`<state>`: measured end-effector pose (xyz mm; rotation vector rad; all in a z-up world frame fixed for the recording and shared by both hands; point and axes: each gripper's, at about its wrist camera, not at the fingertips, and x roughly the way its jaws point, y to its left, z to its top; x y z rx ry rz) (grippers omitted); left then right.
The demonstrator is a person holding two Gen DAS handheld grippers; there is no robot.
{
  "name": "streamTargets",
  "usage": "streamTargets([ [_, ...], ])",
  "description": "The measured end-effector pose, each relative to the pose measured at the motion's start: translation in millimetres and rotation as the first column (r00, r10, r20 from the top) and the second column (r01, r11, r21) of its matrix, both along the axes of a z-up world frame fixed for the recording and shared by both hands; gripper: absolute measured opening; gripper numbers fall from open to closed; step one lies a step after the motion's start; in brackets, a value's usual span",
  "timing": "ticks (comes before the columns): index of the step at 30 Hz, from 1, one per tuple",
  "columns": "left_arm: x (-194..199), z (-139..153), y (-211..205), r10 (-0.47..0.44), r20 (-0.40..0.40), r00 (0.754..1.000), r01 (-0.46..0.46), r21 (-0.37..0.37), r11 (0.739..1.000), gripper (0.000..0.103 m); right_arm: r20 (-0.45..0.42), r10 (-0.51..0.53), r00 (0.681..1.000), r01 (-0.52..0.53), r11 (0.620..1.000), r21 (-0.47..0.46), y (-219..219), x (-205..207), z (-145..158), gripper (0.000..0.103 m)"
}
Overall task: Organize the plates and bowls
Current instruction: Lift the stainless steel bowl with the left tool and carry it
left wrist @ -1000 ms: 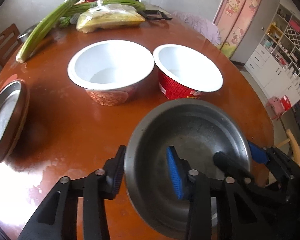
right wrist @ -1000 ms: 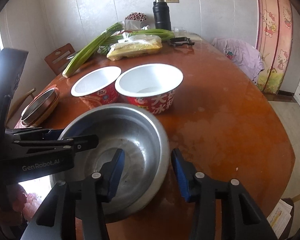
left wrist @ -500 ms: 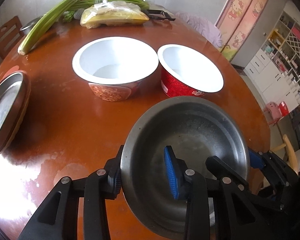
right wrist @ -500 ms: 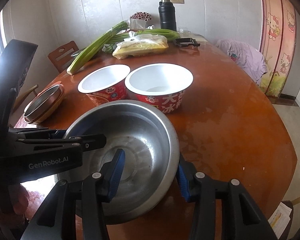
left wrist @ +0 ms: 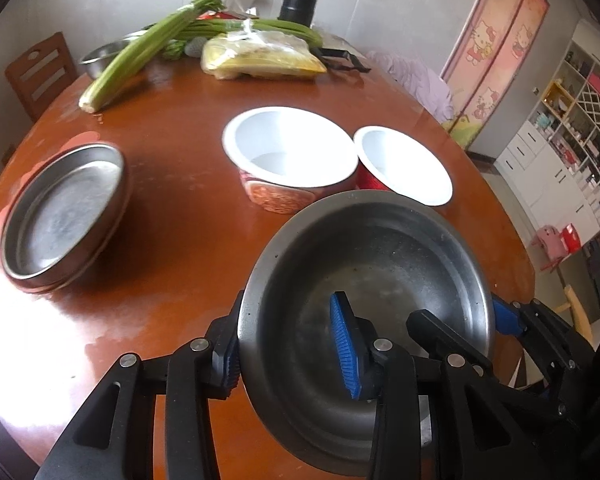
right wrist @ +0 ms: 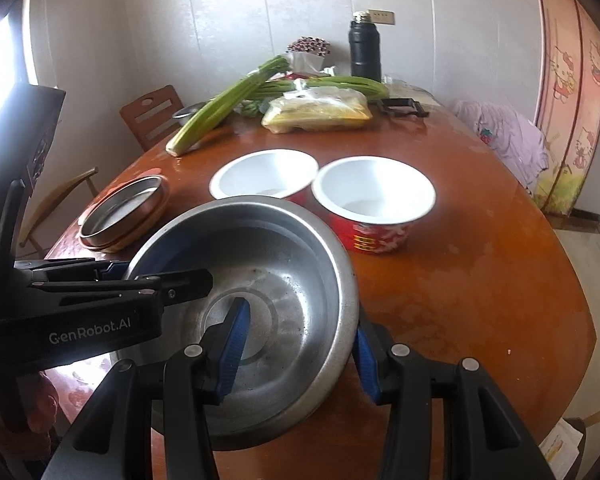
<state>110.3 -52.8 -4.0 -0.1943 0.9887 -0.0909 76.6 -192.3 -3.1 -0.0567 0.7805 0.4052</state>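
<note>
Your left gripper (left wrist: pixel 290 354) has one blue pad inside the steel bowl (left wrist: pixel 380 272) and the other against the outside of its near-left wall. The jaws are opening slightly, and the inner pad looks clear of the metal, so treat that side as loose. Your right gripper (right wrist: pixel 300 346) pinches the opposite wall, one pad inside and one under the rolled rim. The bowl hangs tilted between the two grippers, over the near part of the table (left wrist: pixel 172 184).

The bowl is stiff, thin and probably light, but smooth steel is slippery under rubber pads. Hold it just below the rim, where the lip gives the pad something to catch. It will not break, though a drop would be loud.

Beyond it stand two white paper bowls (left wrist: pixel 290 152), touching; they are soft and crush easily. Far left sit the steel plates (left wrist: pixel 66 216), stacked.
</note>
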Motion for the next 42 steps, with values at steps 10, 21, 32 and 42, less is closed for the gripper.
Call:
streamTargets([
  [10, -16, 1, 23, 0.029, 0.009, 1.0, -0.029, -0.007, 1.0, 0.04, -0.008, 0.033, 0.999, -0.033, 0.999, -0.01, 25, -8, 3, 0.049],
  [21, -23, -5, 37, 0.052, 0.001, 0.999, -0.052, -0.002, 0.999, 0.04, -0.021, 0.056, 0.998, -0.056, 0.998, -0.022, 43, -13, -1, 0.049],
  [32, -21, -14, 39, 0.061, -0.006, 0.998, -0.06, 0.035, 0.998, 0.04, -0.06, 0.066, 0.996, -0.067, 0.998, -0.015, 48, -7, -13, 0.051],
  [42, -15, -22, 40, 0.067, -0.017, 0.998, -0.066, 0.043, 0.997, 0.04, -0.089, 0.071, 0.993, -0.074, 0.997, -0.025, 52, -1, -23, 0.051],
])
